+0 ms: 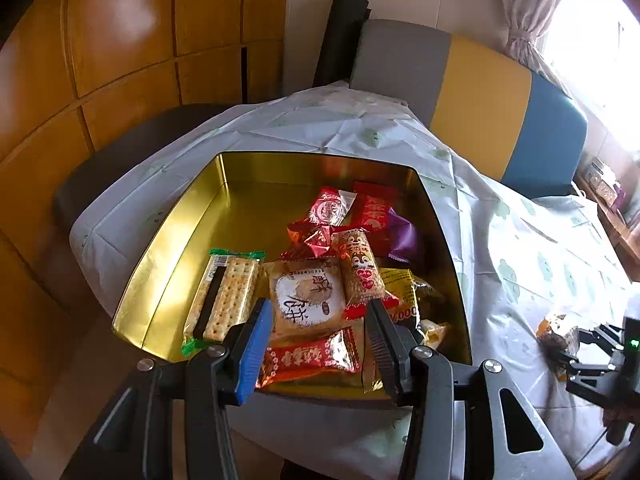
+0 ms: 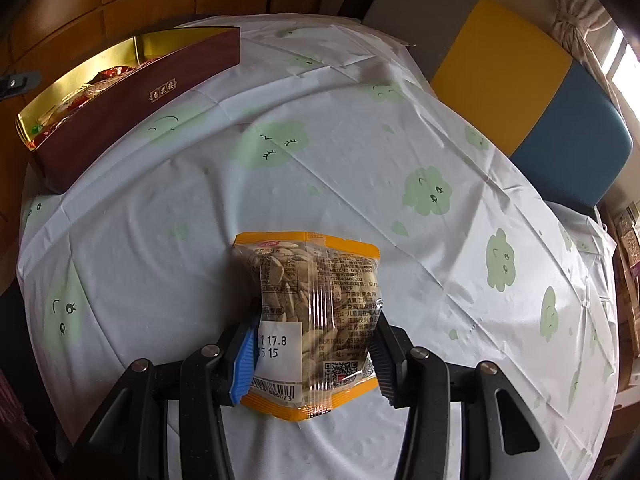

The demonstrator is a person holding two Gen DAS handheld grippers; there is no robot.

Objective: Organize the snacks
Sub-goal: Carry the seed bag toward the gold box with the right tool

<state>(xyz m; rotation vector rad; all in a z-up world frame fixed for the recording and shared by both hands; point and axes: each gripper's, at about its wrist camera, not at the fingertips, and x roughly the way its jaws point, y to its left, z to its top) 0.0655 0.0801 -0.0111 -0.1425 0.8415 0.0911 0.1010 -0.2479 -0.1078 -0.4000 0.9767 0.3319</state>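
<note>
An open tin (image 1: 168,264) with a gold inside stands on the table and holds several wrapped snacks: a cracker pack (image 1: 224,292), a round pastry (image 1: 308,296), red sweets (image 1: 332,212) and a purple one (image 1: 404,236). My left gripper (image 1: 316,344) hangs over the tin's near edge, shut on a red and gold packet (image 1: 308,360) that spans from pad to pad. My right gripper (image 2: 312,352) is shut on a clear, orange-edged bag of seeds (image 2: 304,292), low over the tablecloth. From that side the tin (image 2: 132,92) is dark red and sits far left.
A pale tablecloth (image 2: 360,160) with green cloud faces covers the table. A grey, yellow and blue chair back (image 2: 520,80) stands beyond the far edge. Wooden panelling (image 1: 100,60) fills the left. The right gripper (image 1: 592,352) shows at the left wrist view's right edge.
</note>
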